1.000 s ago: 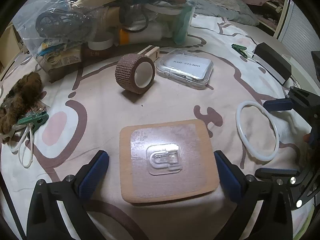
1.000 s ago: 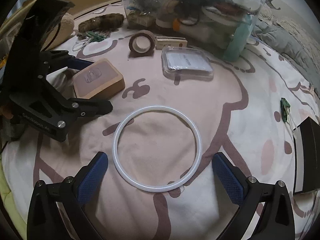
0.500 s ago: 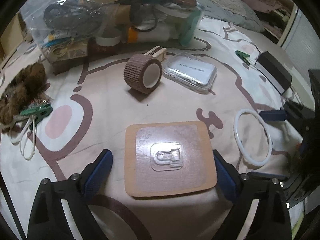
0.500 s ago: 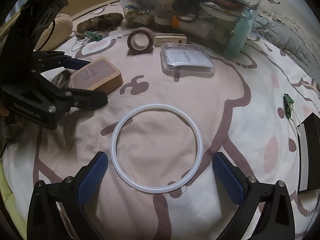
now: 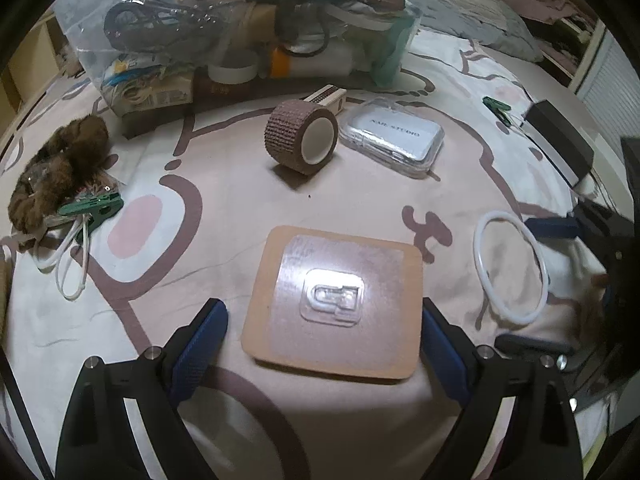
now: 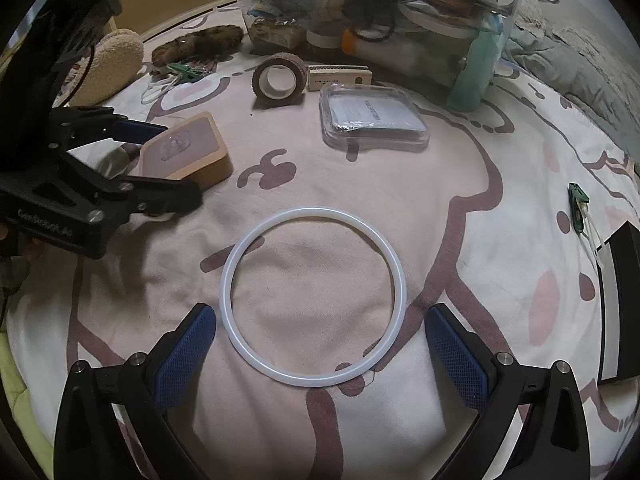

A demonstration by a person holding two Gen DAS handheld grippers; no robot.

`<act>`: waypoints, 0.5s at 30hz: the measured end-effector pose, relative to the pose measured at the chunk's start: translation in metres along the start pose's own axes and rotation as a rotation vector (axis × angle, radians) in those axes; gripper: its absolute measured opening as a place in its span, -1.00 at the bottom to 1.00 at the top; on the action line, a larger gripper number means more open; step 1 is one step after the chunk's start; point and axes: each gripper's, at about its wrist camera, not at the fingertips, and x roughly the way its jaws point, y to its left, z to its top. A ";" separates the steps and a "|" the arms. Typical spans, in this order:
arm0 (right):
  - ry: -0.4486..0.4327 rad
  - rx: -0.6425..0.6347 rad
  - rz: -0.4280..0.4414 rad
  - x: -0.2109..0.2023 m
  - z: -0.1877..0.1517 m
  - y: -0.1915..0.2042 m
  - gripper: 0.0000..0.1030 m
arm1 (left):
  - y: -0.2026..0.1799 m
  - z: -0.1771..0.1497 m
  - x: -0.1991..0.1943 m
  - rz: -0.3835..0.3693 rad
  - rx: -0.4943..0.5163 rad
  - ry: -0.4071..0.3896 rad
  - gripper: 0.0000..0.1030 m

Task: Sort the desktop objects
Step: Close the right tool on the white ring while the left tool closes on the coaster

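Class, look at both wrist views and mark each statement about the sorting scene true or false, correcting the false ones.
1. The white ring lies flat on the bedspread. True.
2. The tan block sits between the left claw's fingers. True; they are closing on it.
3. The right claw grips the ring. False; its fingers stand wide, off the ring.
4. The brown tape roll stands on top of the clear case. False; it rests beside it.
5. A green clip lies near the furry thing. True.
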 end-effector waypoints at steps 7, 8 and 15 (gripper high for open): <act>0.051 0.000 -0.027 0.002 0.010 0.001 1.00 | 0.001 0.002 0.000 -0.021 0.006 -0.006 0.80; 0.046 -0.011 -0.027 0.000 0.012 0.002 1.00 | 0.000 0.003 0.001 -0.029 0.006 -0.008 0.80; 0.039 0.005 0.035 -0.003 0.016 0.000 0.74 | -0.007 0.004 0.001 -0.040 0.039 -0.014 0.80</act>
